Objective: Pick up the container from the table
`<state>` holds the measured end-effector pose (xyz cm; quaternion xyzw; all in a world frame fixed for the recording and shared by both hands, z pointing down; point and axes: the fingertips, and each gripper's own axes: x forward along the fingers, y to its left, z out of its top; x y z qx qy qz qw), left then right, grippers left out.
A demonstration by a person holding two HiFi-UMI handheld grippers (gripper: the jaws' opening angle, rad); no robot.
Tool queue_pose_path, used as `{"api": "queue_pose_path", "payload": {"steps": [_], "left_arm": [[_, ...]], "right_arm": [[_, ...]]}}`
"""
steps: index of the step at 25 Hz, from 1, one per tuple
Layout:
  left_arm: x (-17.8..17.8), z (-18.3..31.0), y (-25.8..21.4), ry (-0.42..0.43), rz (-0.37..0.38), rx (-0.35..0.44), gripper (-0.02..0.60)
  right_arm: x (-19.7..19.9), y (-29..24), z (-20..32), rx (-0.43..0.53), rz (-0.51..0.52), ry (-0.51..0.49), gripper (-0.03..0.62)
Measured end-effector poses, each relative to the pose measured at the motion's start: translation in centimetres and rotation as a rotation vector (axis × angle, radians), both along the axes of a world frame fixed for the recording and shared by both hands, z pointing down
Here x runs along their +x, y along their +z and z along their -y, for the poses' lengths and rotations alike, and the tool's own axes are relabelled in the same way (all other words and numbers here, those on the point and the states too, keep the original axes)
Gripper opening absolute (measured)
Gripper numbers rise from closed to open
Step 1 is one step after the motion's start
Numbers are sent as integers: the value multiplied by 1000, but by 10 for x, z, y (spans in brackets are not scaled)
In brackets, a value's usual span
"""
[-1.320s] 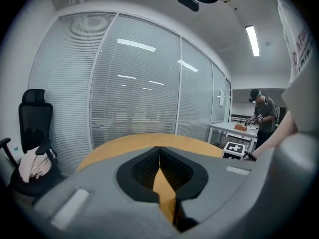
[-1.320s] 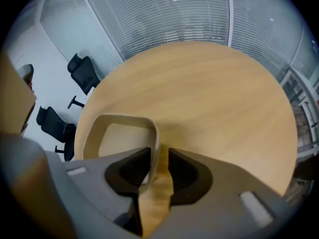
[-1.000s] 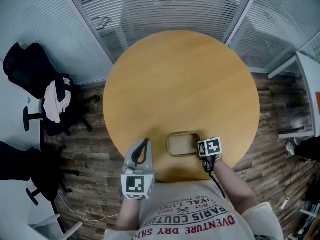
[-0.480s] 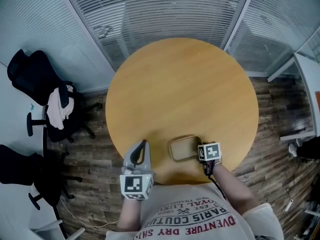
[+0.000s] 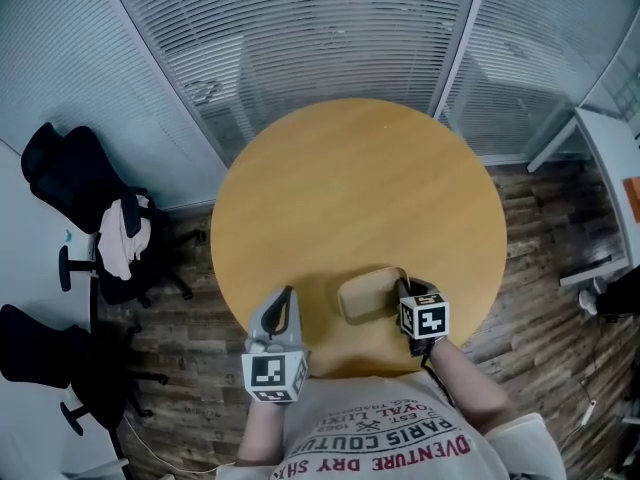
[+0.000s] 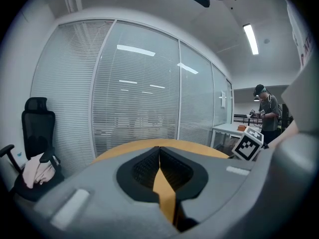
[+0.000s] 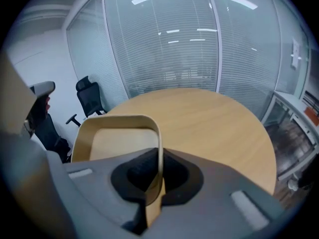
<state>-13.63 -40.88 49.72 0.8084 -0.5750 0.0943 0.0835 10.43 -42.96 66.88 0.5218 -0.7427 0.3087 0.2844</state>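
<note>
A tan, rounded-rectangular container [image 5: 366, 294] hangs tilted just above the near edge of the round wooden table [image 5: 360, 178]. My right gripper [image 5: 404, 291] is shut on the container's right-hand wall. Its jaws have just been closing with that thin wall between them. In the right gripper view the container [image 7: 119, 136] fills the left, its rim pinched in my right gripper [image 7: 158, 169]. My left gripper [image 5: 286, 300] hovers over the table's near-left edge, apart from the container. In its own view the left gripper [image 6: 159, 156] is shut on nothing.
Black office chairs [image 5: 75, 183], one draped with clothes, stand on the wooden floor at the left. Glass walls with blinds [image 5: 330, 28] close off the far side. A white desk [image 5: 605, 158] is at the right. A person [image 6: 267, 114] stands far off.
The right gripper has risen and tipped with the container's wall in its jaws, so the container has come off the table. The left gripper has hardly moved.
</note>
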Motion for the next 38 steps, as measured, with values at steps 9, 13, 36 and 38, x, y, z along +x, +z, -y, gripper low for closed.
{"api": "queue_pose_path", "payload": {"steps": [9,13,36,38], "left_arm": [[20,-9,-20,12,2,39,8],[29,-13,-31,13,-20,53,8],[57,-38,-94,23,-8,188,8],[64,-41,-96,33,1,193,8]], "right_arm": [[18,-117,11,326,119,68,5],[27,-167,8,484,145,94,5],[29,-255,-24,805,154,-25,5],[32,-255,-27,804,157,-32,5]]}}
